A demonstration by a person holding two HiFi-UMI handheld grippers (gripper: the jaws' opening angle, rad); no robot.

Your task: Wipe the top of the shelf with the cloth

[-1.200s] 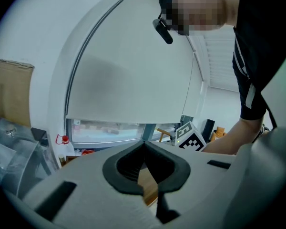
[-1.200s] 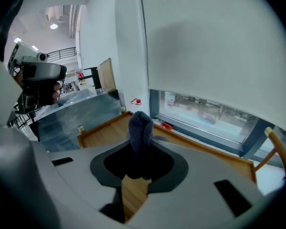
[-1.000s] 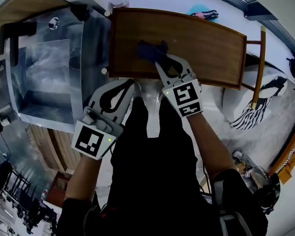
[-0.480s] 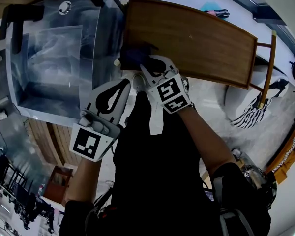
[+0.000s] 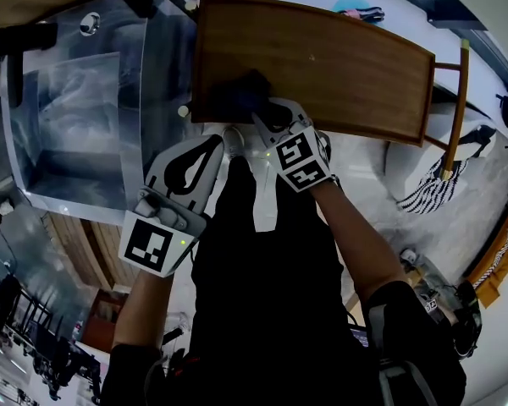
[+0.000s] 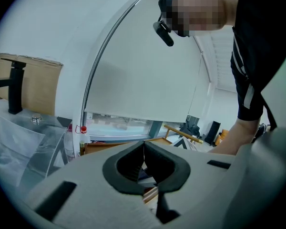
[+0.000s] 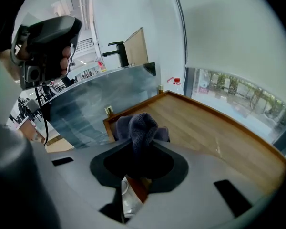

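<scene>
- The right claw [image 7: 140, 149] is clamped on a dark blue cloth [image 7: 139, 125], which bunches up out of its jaws.
- The cloth rests on the wooden shelf top [image 5: 347, 66], at its near left corner and just inside the raised rim.
- The board stretches away to the right, so probably much is left to wipe.
- Best to press the bunch flat, grip firmly, and sweep in long overlapping strokes along the grain into each corner.
- The left claw [image 5: 223, 145] is pinched together on nothing, off the shelf and beside a clear plastic cover [image 5: 85, 100].
</scene>
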